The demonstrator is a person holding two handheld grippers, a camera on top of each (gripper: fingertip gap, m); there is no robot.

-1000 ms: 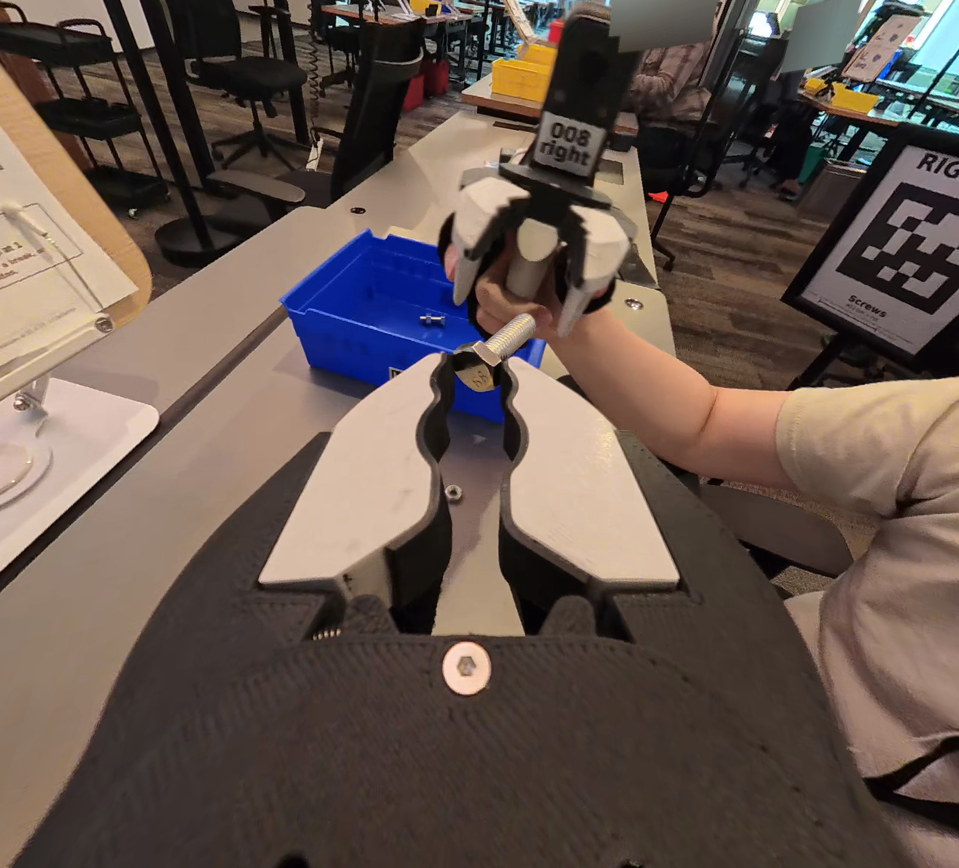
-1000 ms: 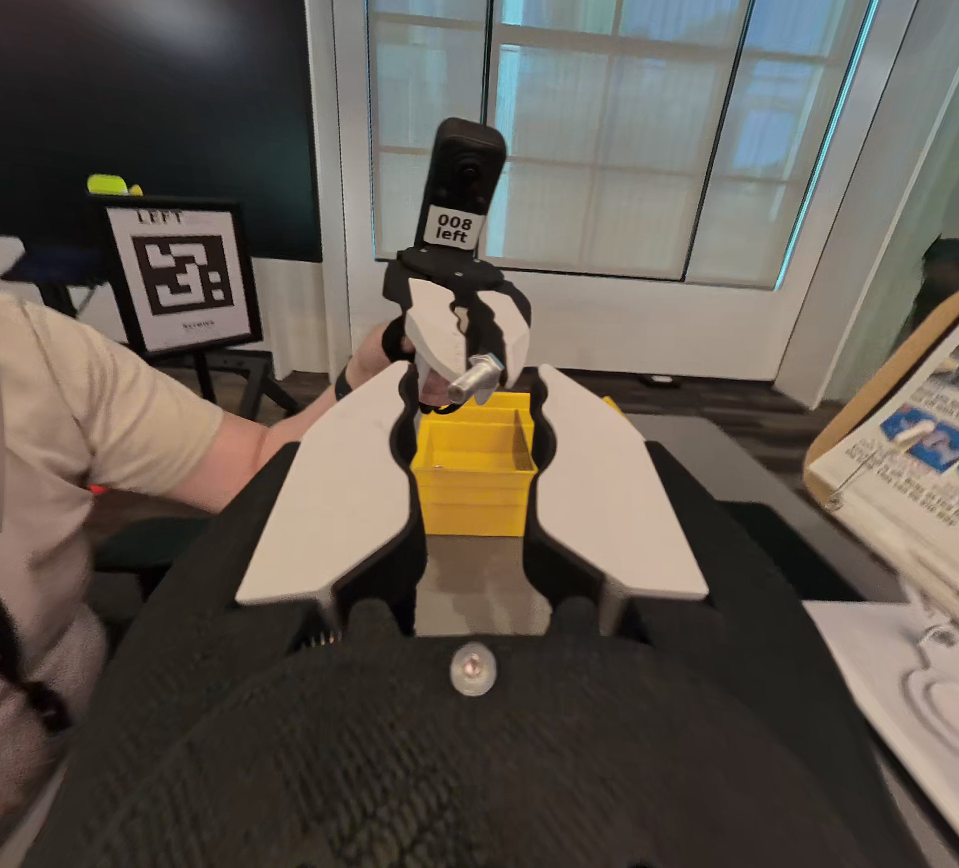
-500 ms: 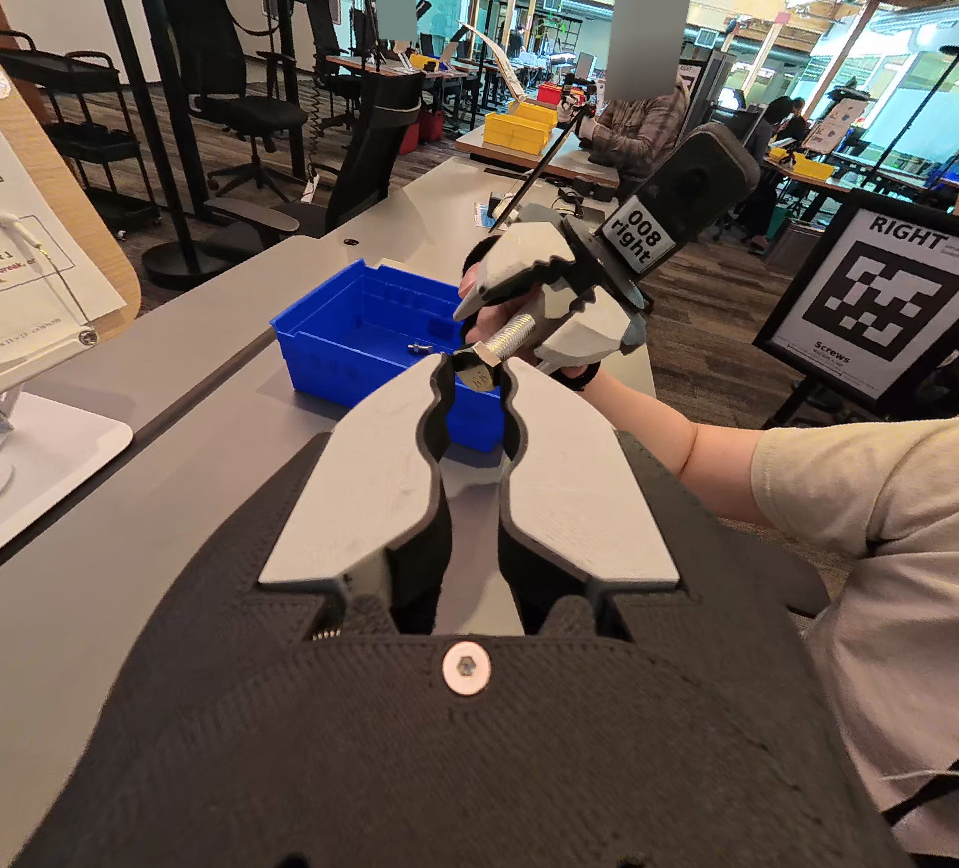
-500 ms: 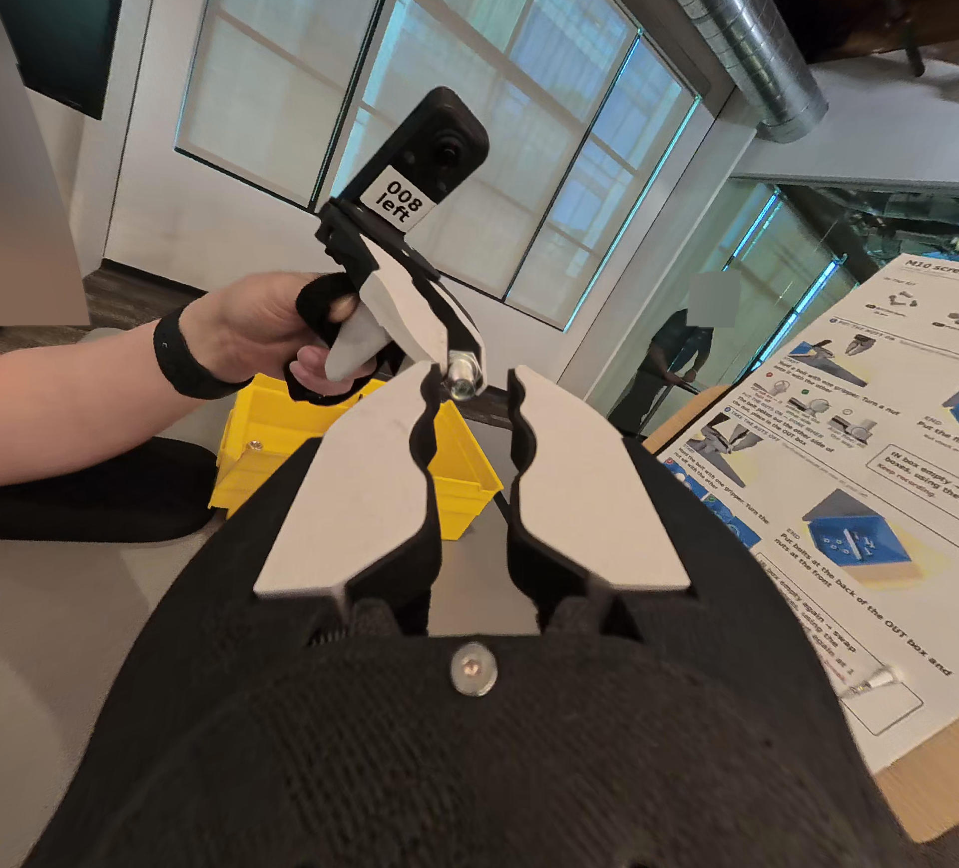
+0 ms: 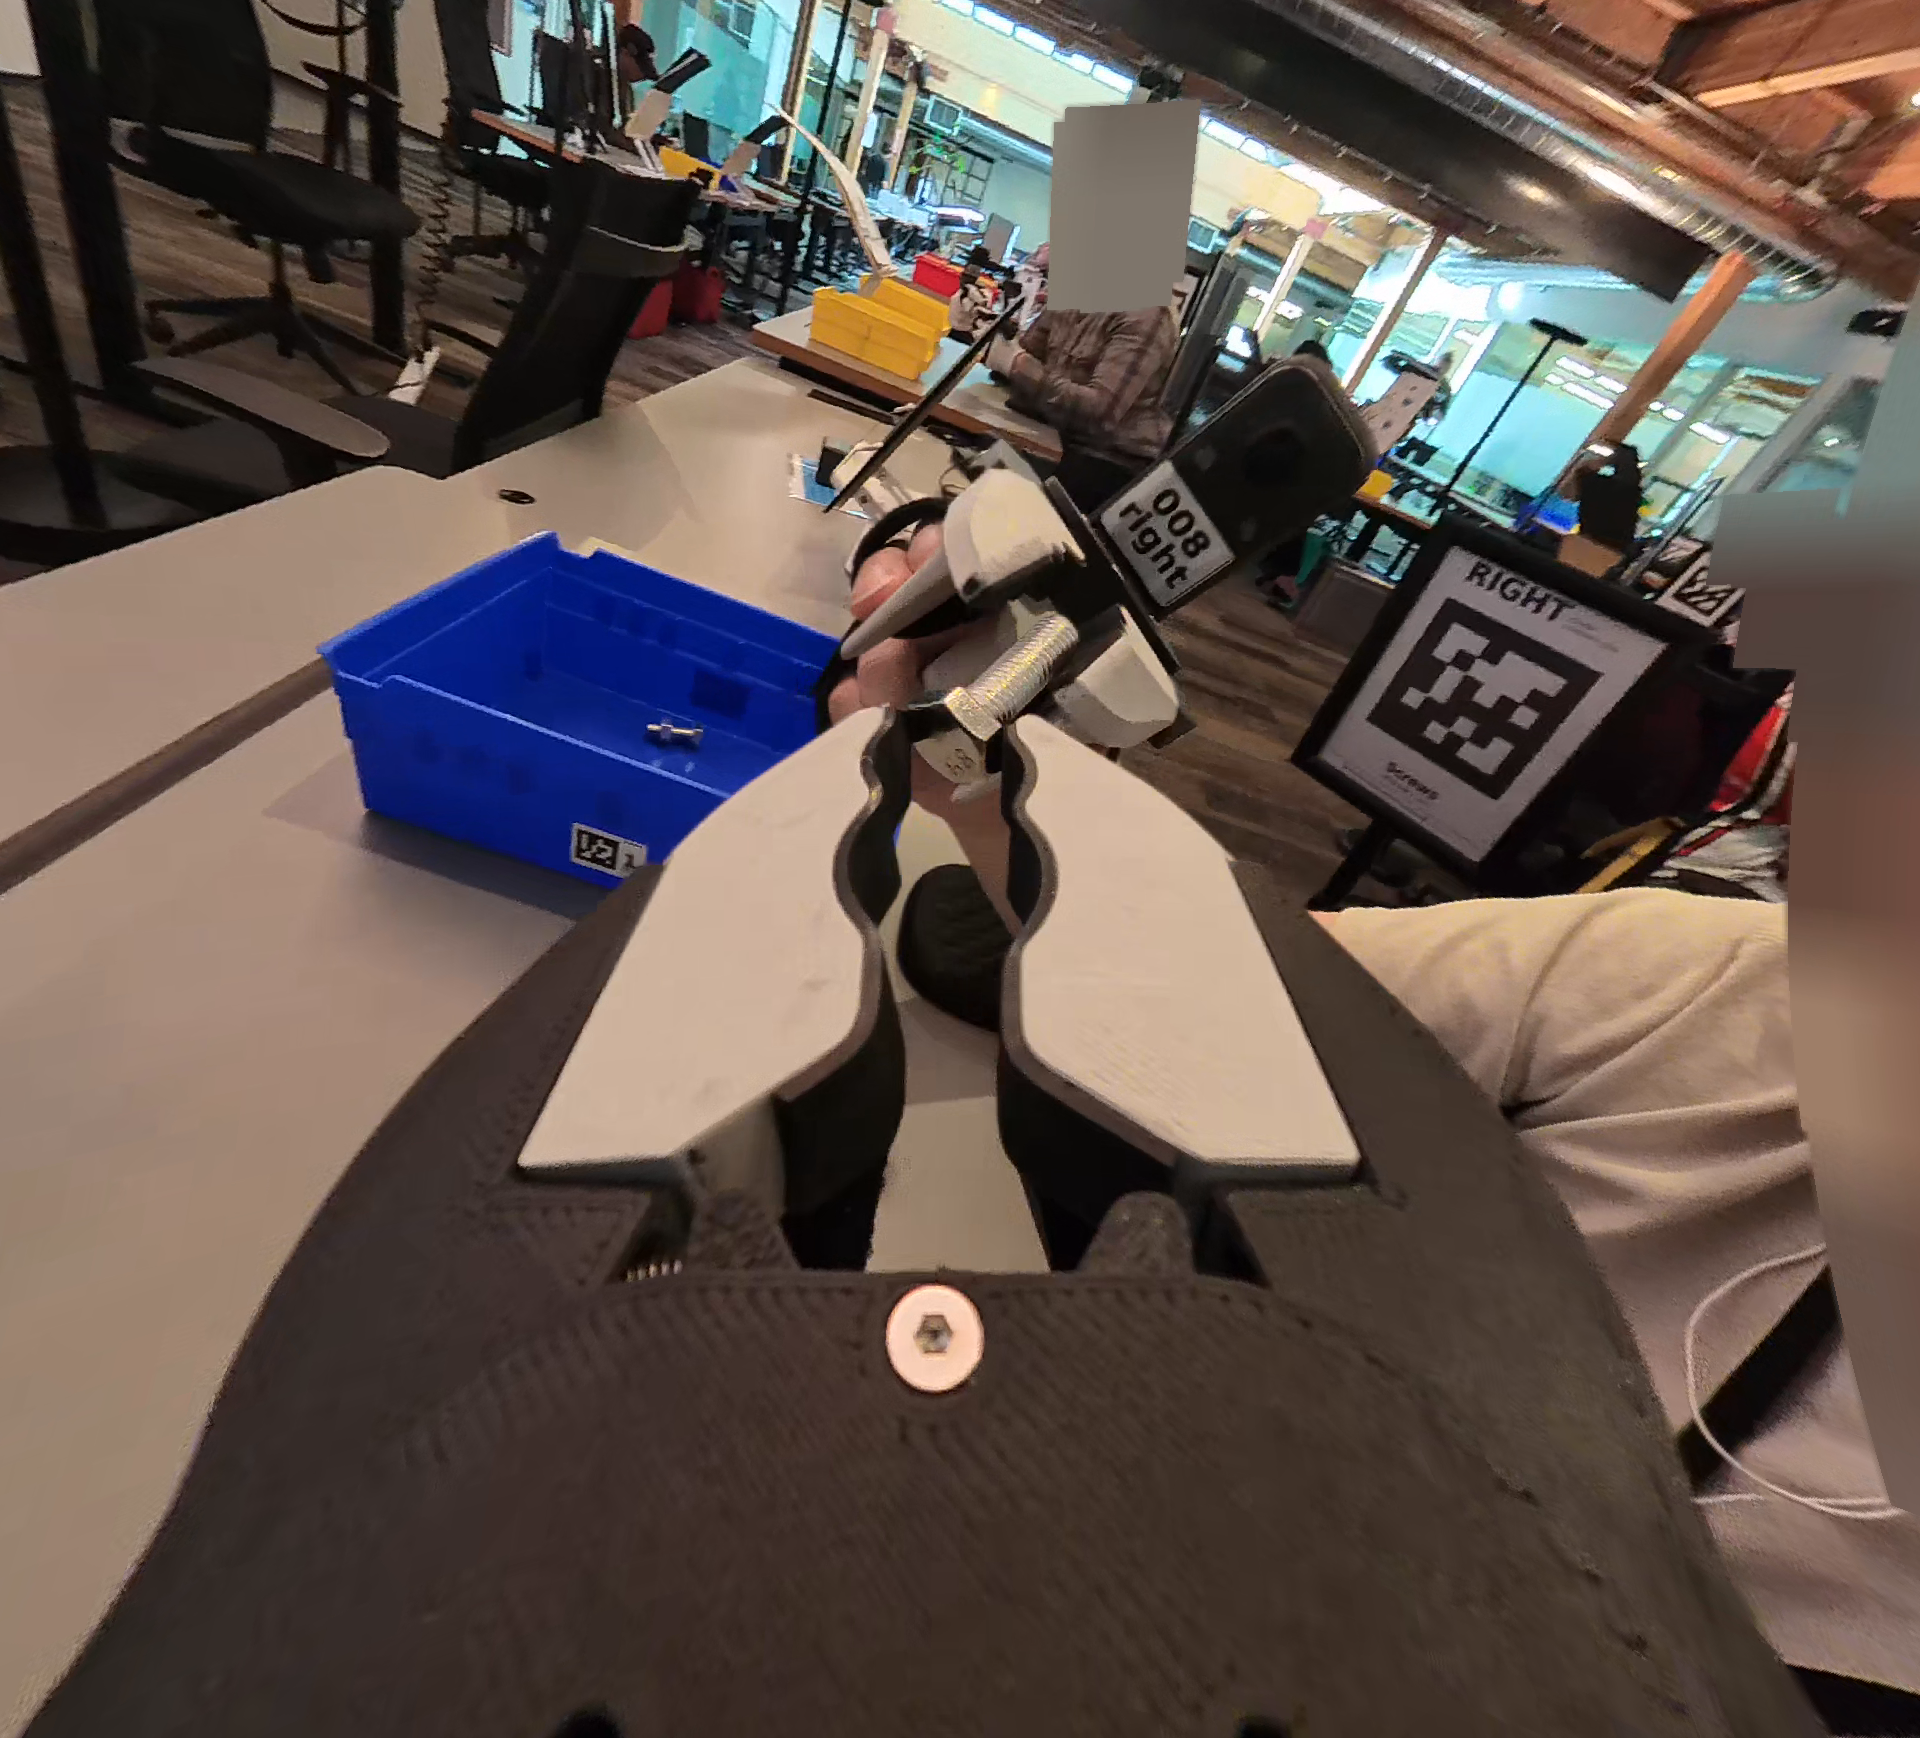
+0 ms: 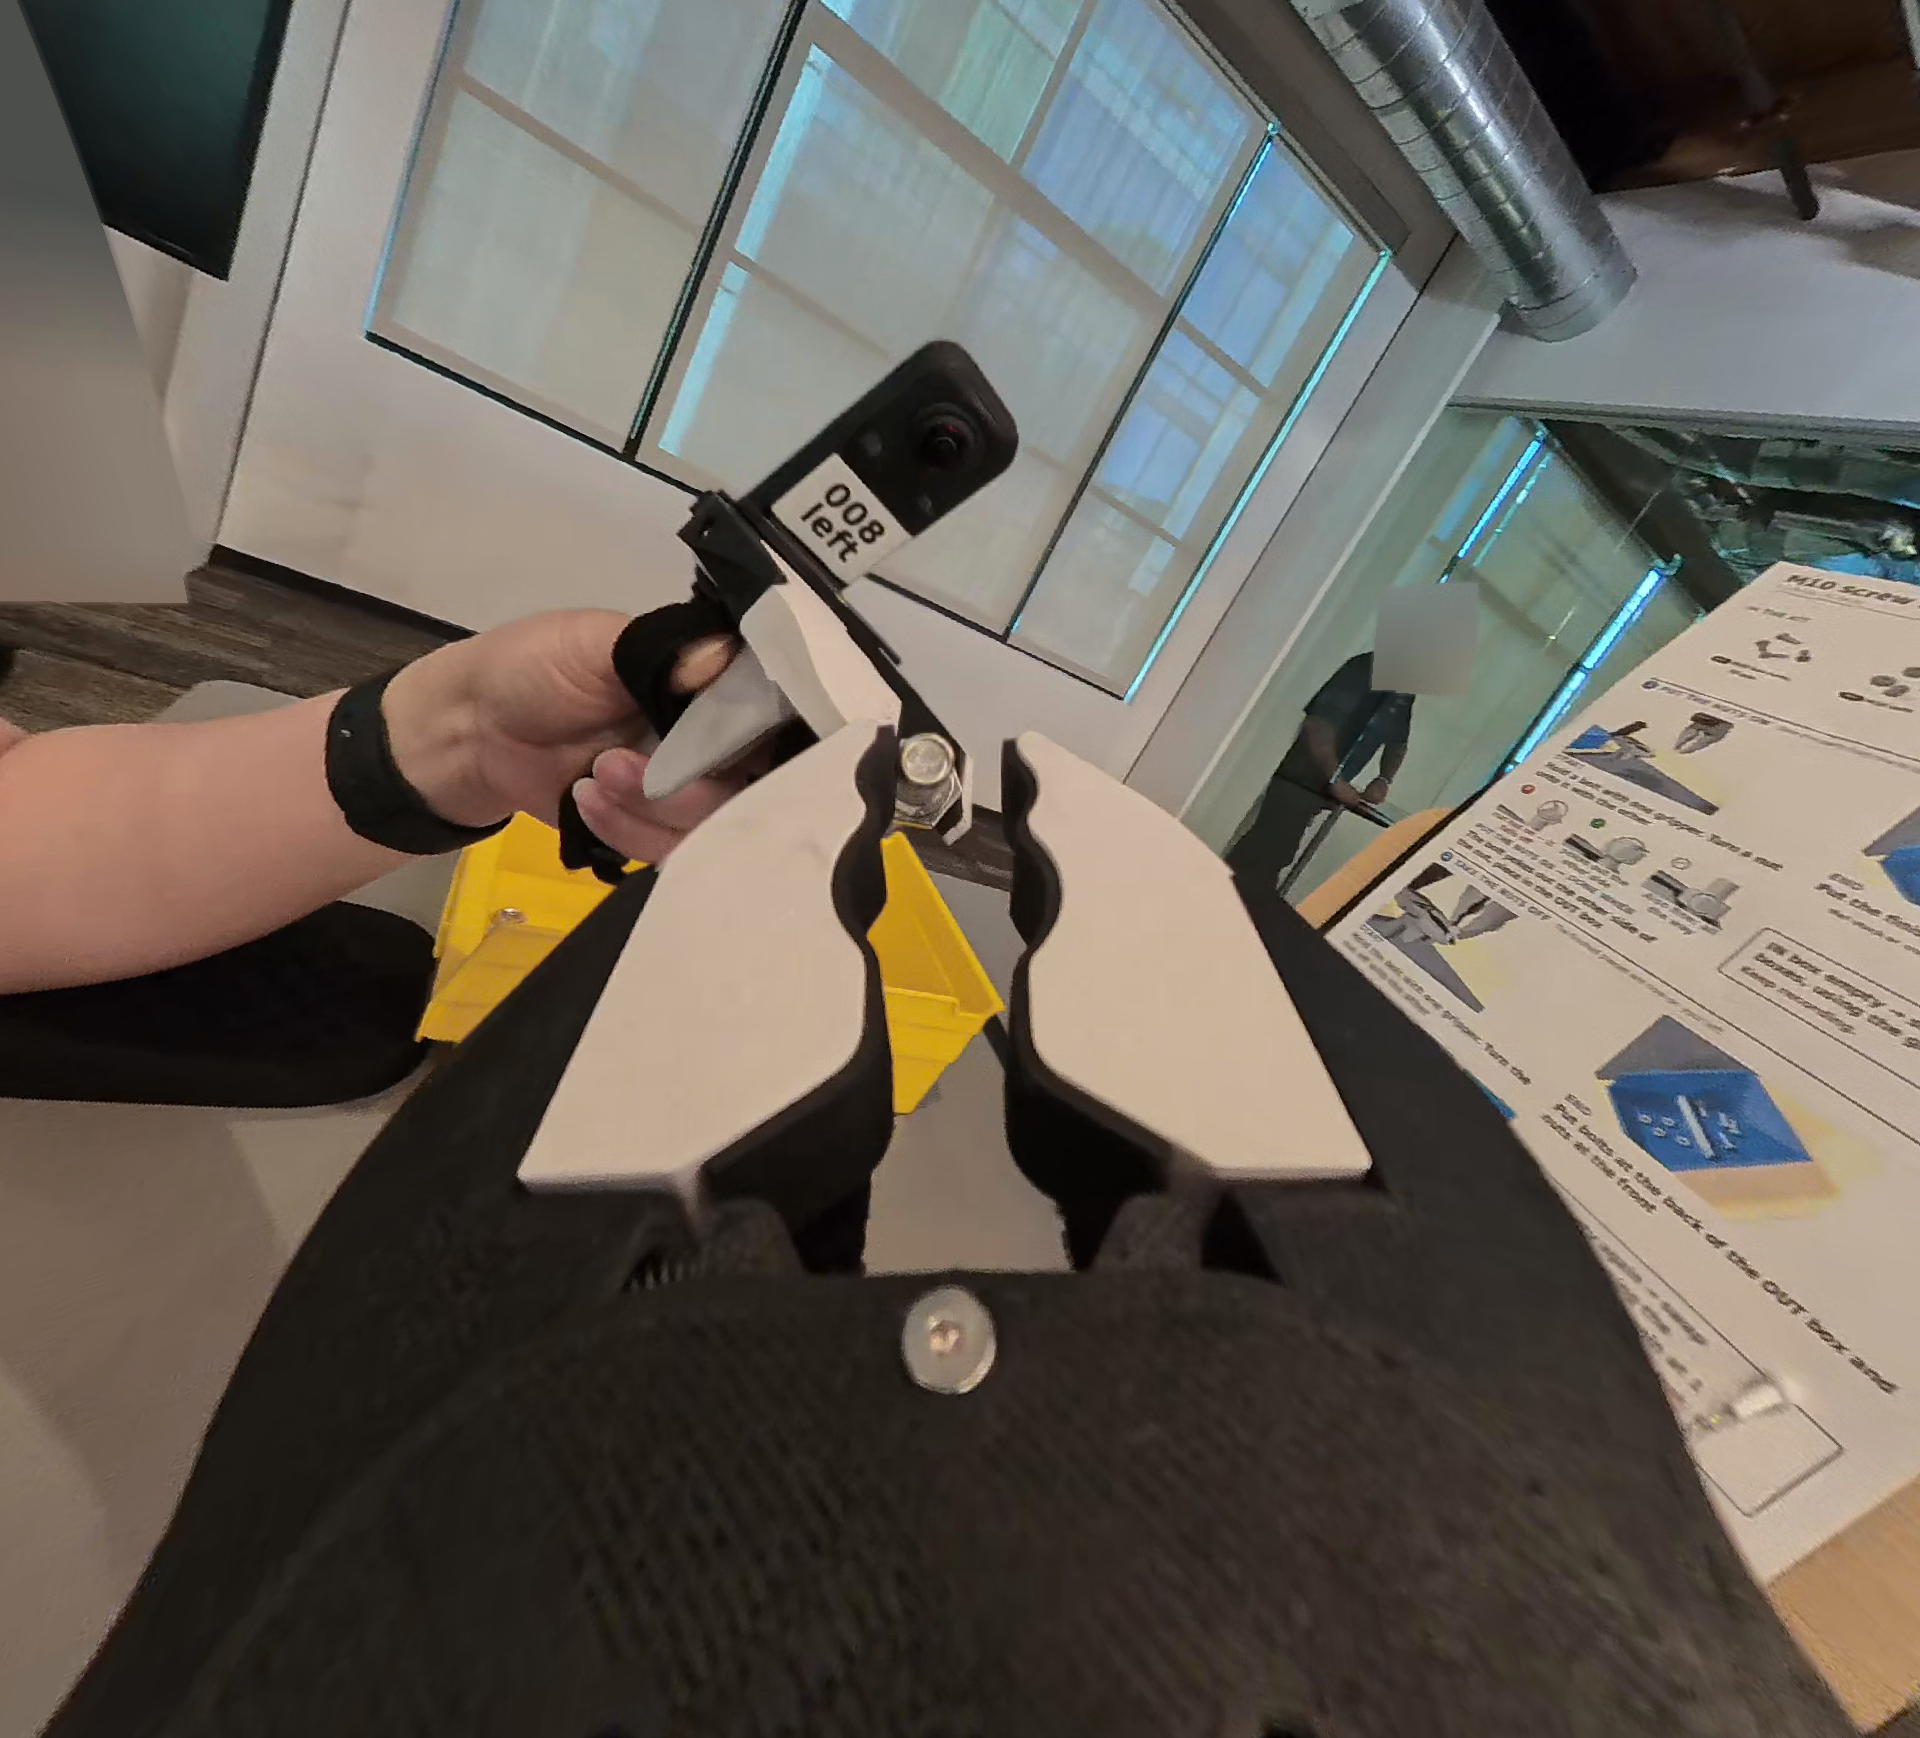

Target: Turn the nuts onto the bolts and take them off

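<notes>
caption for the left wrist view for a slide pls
Left gripper clamps a bolt by its head, facing the right gripper, blue bin behind.

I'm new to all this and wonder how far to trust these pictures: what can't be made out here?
Left wrist view: the right gripper covers the far end of the bolt, so a nut there cannot be seen.
Left wrist view: the metal piece in the blue bin is too small to identify.
Right wrist view: the yellow bin is mostly hidden behind the right gripper.
</notes>
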